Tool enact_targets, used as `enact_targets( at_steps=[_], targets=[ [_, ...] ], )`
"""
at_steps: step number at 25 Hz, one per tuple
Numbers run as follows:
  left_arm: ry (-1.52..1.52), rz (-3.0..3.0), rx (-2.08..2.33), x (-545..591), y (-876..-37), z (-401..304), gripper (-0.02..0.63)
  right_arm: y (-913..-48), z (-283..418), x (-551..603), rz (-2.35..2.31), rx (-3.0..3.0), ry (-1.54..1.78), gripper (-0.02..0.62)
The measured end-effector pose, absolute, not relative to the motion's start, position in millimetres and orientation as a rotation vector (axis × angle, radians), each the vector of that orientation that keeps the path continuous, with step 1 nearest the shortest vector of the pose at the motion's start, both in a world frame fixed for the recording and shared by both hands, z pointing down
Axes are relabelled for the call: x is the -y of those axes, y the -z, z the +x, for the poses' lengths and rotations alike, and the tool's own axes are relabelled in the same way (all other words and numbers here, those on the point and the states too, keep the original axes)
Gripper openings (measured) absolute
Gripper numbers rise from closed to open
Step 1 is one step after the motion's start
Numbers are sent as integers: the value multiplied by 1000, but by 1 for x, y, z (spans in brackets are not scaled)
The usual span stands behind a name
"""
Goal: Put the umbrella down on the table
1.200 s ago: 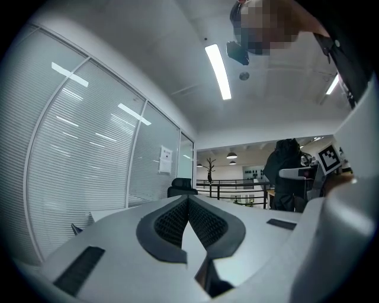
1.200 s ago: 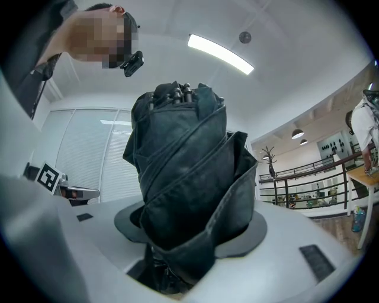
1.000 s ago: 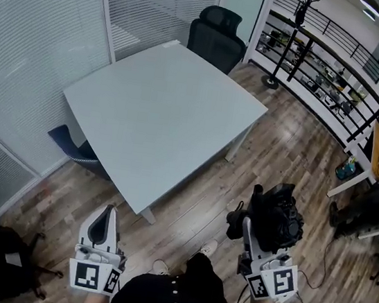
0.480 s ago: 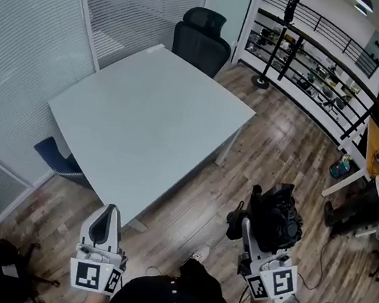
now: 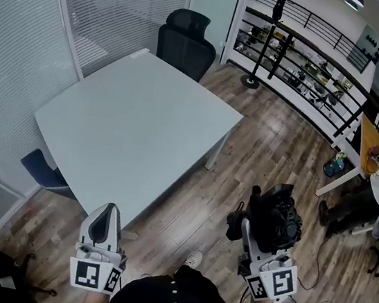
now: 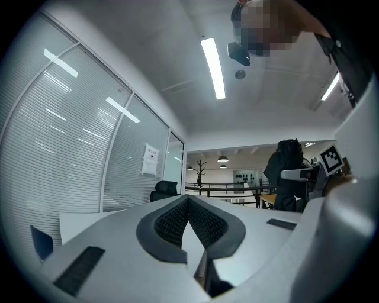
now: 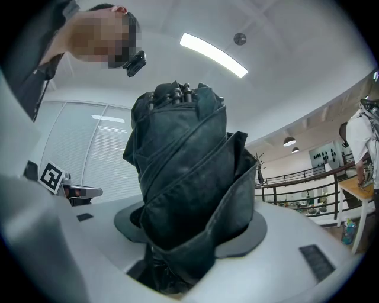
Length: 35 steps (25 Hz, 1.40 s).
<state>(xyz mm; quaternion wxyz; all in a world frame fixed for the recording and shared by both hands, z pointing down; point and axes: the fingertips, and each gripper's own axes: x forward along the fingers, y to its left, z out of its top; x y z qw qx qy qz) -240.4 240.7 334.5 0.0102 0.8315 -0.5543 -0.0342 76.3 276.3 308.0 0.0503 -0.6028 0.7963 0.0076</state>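
The right hand-held gripper [image 5: 254, 228], pointing level, clamps a folded black fabric umbrella [image 5: 276, 219], short of the pale grey square desk [image 5: 131, 118]. The left hand-held gripper [image 5: 103, 220], also level, is closed, empty

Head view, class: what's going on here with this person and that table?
A person carries a hand-held gripper in each hand. The right hand-held gripper is clamped on a folded black umbrella. The left hand-held gripper is shut with nothing in it. The grey table stands just ahead, and the umbrella is not on it yet.
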Motion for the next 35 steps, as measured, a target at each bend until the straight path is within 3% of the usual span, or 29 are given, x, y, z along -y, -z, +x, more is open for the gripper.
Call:
enact_targets(
  at_steps=[35],
  targets=[
    [120, 2637, 1684, -160, -340, -97, 15, -317, 215, -209, -1872, -2396, -54, 272]
  ],
)
